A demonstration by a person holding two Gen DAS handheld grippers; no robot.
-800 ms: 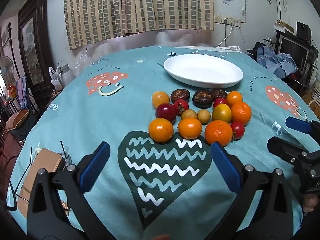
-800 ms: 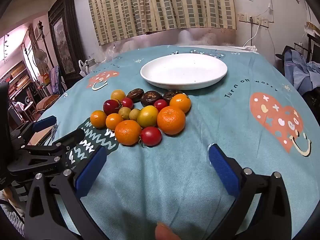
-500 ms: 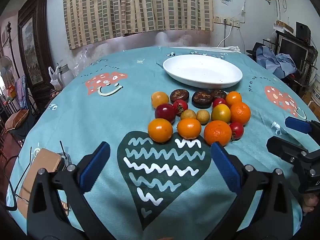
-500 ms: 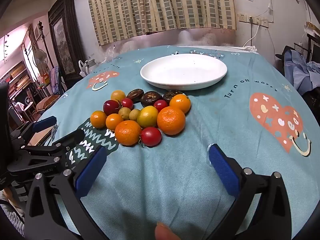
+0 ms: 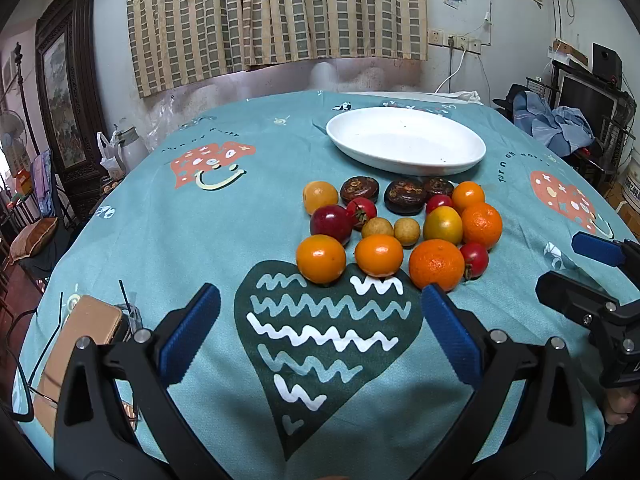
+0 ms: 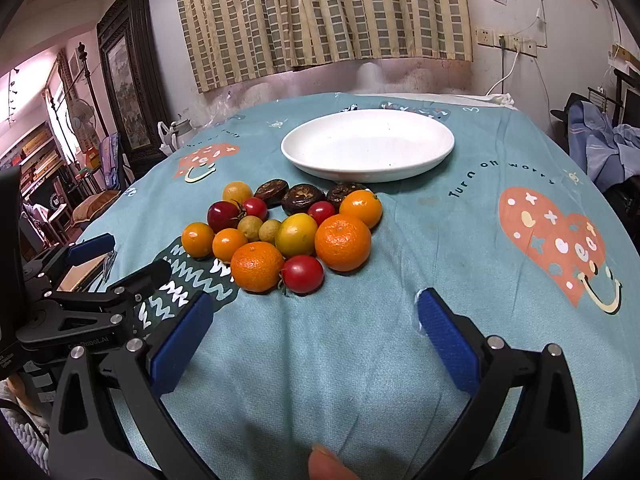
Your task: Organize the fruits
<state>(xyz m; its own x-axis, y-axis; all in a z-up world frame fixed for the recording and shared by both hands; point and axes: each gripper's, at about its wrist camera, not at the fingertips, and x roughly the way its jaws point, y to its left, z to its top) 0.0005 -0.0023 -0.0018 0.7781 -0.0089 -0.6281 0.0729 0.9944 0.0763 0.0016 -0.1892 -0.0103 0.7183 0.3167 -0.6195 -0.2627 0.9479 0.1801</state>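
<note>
change: none, scene as a moment ago | my left claw point(image 5: 320, 316) wide, empty | my right claw point(image 6: 316, 320) wide, empty | fruits point(image 6: 280, 232) heaped on counter point(image 6: 460, 264) just before empty plate point(image 6: 368, 148) | sorting not begun

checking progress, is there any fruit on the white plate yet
No, the white plate is bare; all the fruit sits clustered on the tablecloth in front of it.

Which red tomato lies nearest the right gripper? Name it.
The red tomato at the pile's front edge, touching the front orange; the other tomatoes sit deeper among the fruit.
</note>
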